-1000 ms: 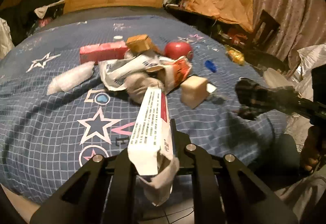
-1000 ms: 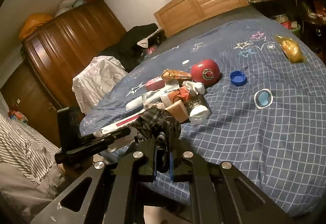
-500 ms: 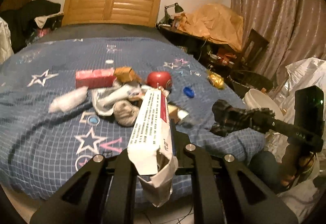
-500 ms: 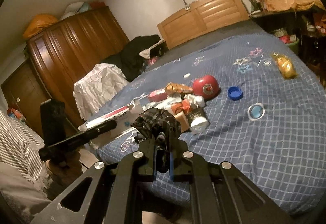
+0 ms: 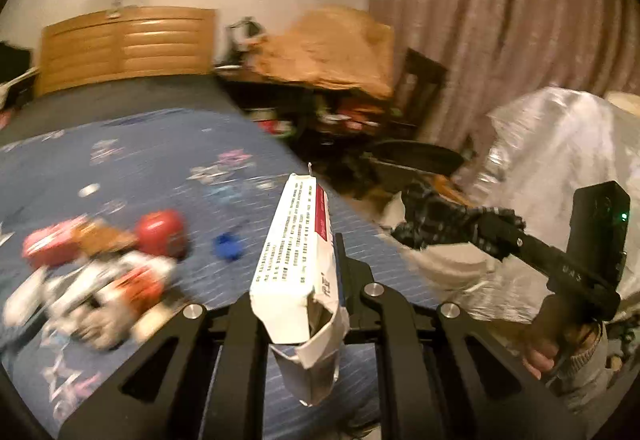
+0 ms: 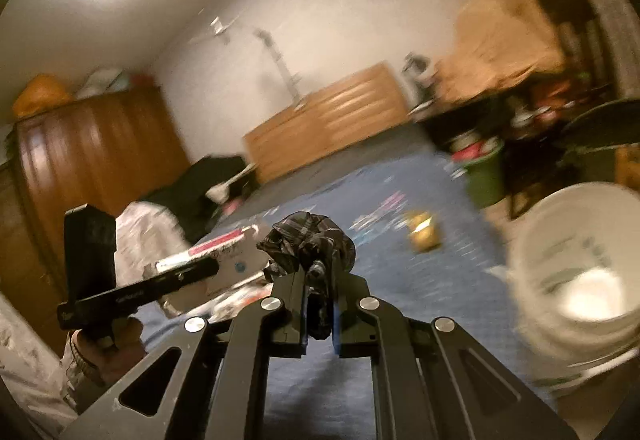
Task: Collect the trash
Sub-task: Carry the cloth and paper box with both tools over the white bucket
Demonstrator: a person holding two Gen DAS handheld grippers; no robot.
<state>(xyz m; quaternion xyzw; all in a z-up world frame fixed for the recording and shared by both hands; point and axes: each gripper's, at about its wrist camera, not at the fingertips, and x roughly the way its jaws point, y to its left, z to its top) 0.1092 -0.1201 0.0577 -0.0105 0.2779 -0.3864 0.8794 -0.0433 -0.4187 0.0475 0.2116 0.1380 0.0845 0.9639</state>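
Left gripper (image 5: 308,280) clamps long white carton (image 5: 298,260) (torn end); right gripper (image 6: 318,304) clamps crumpled dark plaid wad (image 6: 308,244)

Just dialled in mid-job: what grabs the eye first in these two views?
The long white carton, torn open at its near end, is clamped in the left gripper and fills the centre of the left view. The right gripper pinches a crumpled dark plaid wrapper, with a big white bucket blurred at right. Litter stays piled on the blue star bedspread.
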